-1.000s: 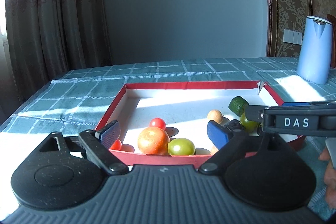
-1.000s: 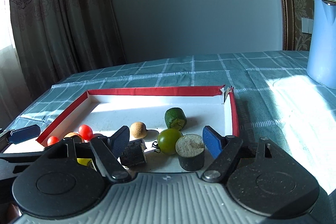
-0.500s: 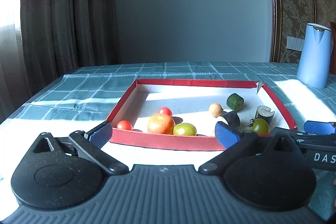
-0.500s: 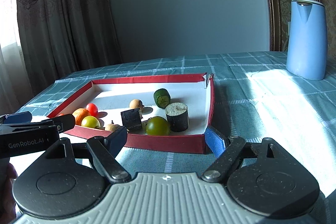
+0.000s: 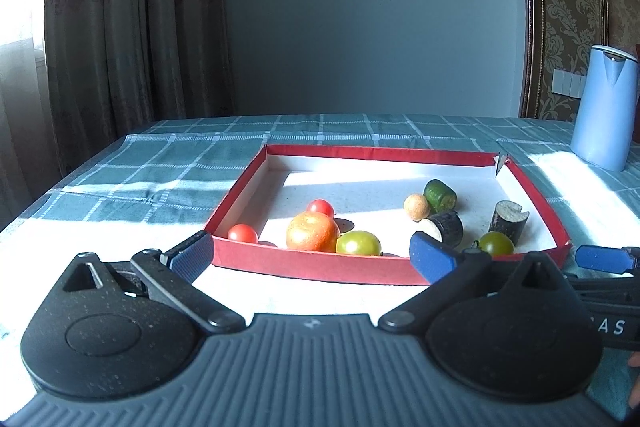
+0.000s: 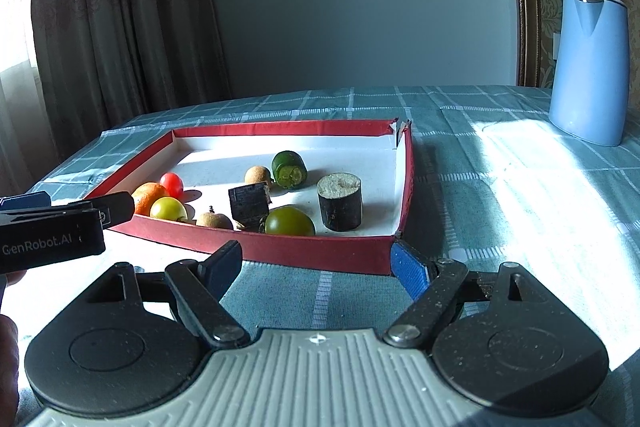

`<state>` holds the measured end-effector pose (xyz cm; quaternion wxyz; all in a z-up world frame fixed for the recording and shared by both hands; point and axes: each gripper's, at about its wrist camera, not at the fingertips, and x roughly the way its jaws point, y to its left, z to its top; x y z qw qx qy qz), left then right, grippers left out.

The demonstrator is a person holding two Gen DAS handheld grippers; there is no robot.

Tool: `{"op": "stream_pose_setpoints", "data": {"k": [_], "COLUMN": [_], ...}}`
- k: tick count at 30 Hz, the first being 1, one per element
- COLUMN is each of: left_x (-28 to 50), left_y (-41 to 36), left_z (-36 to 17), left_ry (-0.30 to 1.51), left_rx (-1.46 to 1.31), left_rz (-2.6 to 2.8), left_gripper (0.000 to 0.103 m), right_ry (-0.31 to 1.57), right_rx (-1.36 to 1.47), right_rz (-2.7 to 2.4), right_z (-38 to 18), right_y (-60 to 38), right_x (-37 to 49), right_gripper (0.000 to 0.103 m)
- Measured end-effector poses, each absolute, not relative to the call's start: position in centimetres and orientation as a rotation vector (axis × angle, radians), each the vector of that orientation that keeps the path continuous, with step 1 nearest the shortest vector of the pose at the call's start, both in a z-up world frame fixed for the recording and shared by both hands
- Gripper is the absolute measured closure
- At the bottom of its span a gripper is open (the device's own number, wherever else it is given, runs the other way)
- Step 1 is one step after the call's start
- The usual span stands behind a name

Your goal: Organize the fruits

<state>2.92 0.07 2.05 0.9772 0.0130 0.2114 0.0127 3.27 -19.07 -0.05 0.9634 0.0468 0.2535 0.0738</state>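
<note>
My left gripper (image 5: 311,254) hangs just short of the red tray (image 5: 312,267), its jaws spread wide with nothing between them; they have just been opening. My right gripper (image 6: 316,265) sits beside it, off the tray's near right corner, jaws also apart and empty after opening a little further. Neither touches the tray or any fruit.

From the left wrist view, the orange (image 5: 313,231) lies against the tray's near wall with a yellow-green tomato (image 5: 358,243) touching its right side. One red cherry tomato (image 5: 243,233) rests in the near left corner, a second (image 5: 320,207) just behind the orange. Toward the right side lie a dark eggplant chunk (image 5: 443,226) on its side, a darker green tomato (image 5: 496,243), an upright dark cylinder with a pale notched top (image 5: 508,221), a small tan round fruit (image 5: 417,206) and a green cucumber piece (image 5: 440,195).

From the right wrist view, another small brown fruit (image 6: 214,221) shows near the front wall, left of the eggplant chunk.

The tray rests on the bench under a teal checked cloth (image 6: 500,195), half in bright sun. A pale blue jug (image 6: 588,67) stands well apart at the far right. A curtain (image 5: 132,27) hangs at the left, and part of a person's hand (image 6: 8,339) shows at the left edge.
</note>
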Motion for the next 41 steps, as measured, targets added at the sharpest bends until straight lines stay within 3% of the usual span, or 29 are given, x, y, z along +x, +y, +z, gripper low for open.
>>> {"op": "stream_pose_setpoints", "data": {"k": [41], "left_x": [0.3], "left_y": [-0.7], "left_z": [1.0], "left_ry": [0.453], "left_rx": [0.100], "left_rz": [-0.005], "left_gripper": [0.000], "right_ry": [0.513], "right_rx": [0.040], "right_rz": [0.131], "right_z": [-0.6], "right_y": [-18.9], "right_x": [1.2], "right_gripper": [0.021]}}
